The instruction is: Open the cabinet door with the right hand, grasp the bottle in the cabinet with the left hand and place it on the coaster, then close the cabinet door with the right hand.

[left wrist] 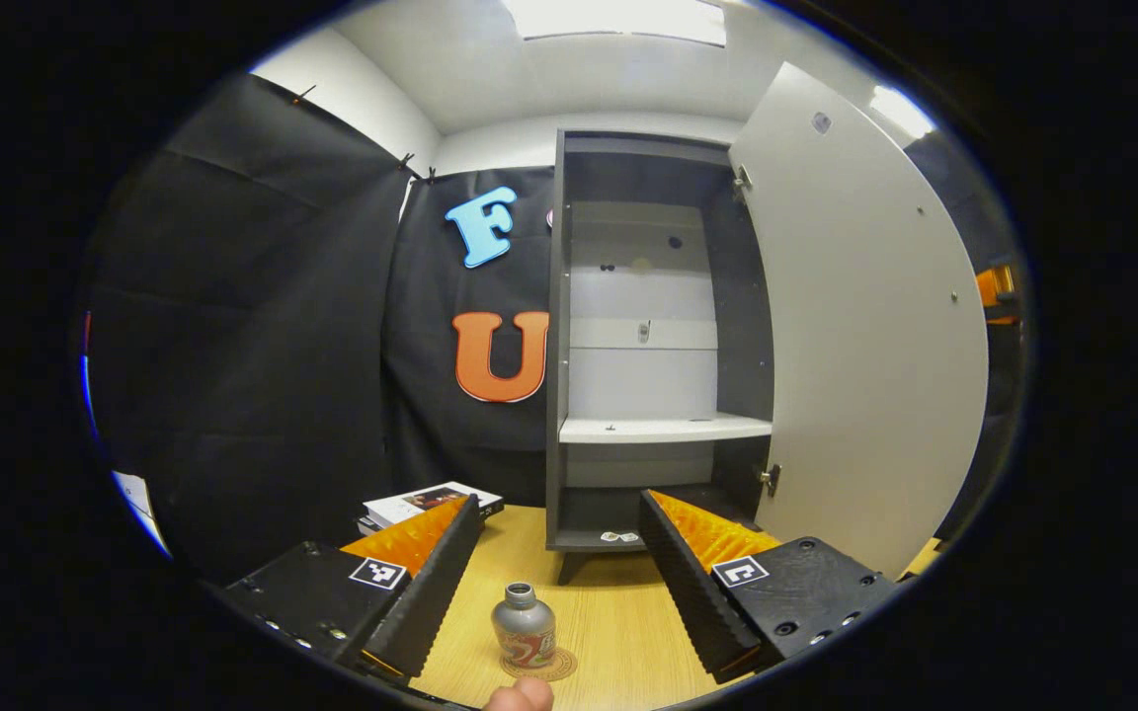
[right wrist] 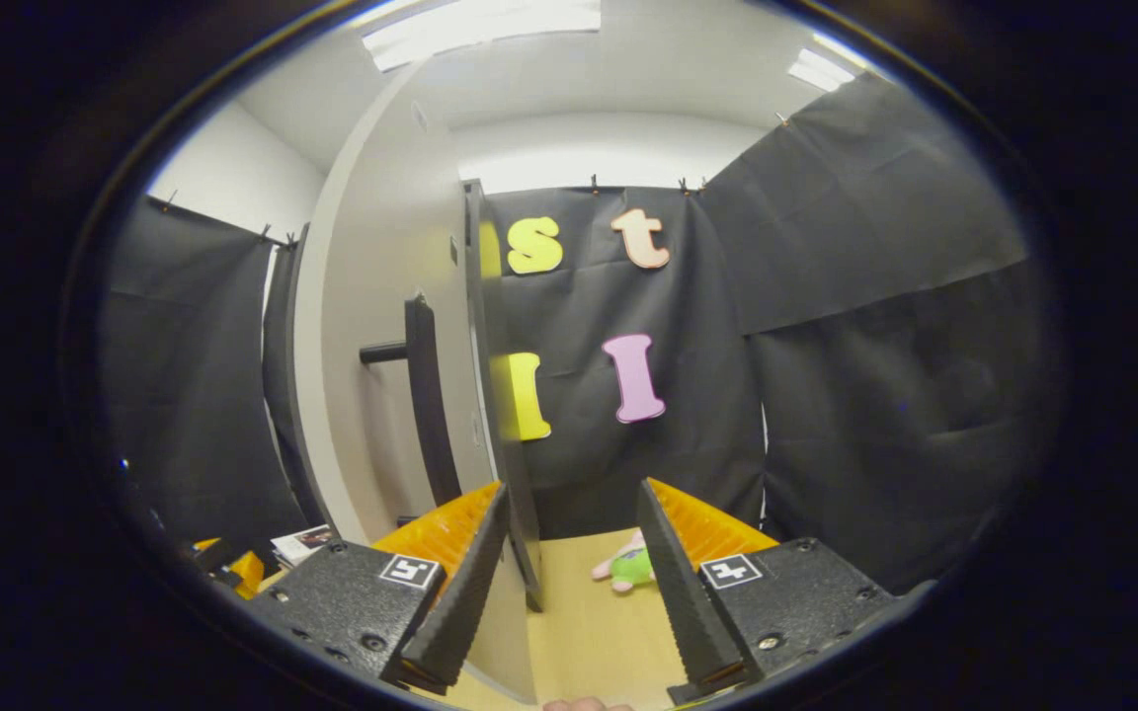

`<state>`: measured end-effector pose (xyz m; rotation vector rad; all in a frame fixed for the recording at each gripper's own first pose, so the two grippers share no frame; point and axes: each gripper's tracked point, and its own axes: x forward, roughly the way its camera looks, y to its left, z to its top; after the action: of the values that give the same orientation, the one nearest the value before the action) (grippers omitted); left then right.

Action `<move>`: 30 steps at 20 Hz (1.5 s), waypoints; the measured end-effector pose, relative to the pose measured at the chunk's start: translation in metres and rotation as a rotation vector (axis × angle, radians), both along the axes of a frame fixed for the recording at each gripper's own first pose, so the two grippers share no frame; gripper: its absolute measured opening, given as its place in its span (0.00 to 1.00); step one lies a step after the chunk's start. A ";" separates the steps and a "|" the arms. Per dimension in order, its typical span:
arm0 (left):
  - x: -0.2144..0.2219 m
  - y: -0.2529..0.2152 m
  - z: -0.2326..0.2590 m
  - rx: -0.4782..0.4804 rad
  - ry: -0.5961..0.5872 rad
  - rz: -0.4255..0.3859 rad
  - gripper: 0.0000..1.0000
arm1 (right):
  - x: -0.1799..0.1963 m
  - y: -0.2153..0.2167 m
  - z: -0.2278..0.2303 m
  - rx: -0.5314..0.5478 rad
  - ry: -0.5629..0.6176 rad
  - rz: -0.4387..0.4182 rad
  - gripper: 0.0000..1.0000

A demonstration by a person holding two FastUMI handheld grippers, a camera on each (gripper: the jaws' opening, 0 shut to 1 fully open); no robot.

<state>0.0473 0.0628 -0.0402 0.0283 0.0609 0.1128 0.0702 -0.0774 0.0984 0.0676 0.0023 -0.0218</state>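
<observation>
We find the bottle (left wrist: pixel 524 626) standing on the coaster (left wrist: pixel 541 665), the released left gripper (left wrist: pixel 557 583) spread around it. Cabinet door (left wrist: pixel 855 326) hangs open; right gripper (right wrist: pixel 569 583), also spread, must close it.

A small booth is hung with black cloth (left wrist: pixel 263 326) on its walls, clipped up along the top edge. Above the cloth, plain white wall (left wrist: pixel 362 109) meets a white ceiling (left wrist: pixel 549 79) with bright rectangular light panels (left wrist: pixel 618 18). A light wooden tabletop (left wrist: pixel 618 612) fills the near ground. At the far left of the table, against the cloth, lies a short stack of books (left wrist: pixel 431 504). In the right gripper view, more black cloth (right wrist: pixel 885 326) covers the far and right walls, creased and overlapping, and a small pink-and-green soft toy (right wrist: pixel 628 567) lies on the wood near the far wall.
</observation>
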 end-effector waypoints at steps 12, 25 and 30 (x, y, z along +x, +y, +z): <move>-0.028 0.040 0.040 -0.009 0.004 0.071 0.96 | 0.009 0.004 -0.003 -0.015 0.006 0.046 0.79; -0.036 0.031 0.031 0.009 0.013 0.027 0.96 | 0.007 0.089 -0.012 -0.007 0.024 0.217 0.79; -0.044 0.038 0.030 0.012 0.010 0.038 0.96 | 0.013 0.128 -0.014 -0.012 0.018 0.296 0.79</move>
<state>0.0036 0.1010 -0.0104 0.0394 0.0704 0.1508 0.0829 0.0503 0.0848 0.0545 0.0302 0.2737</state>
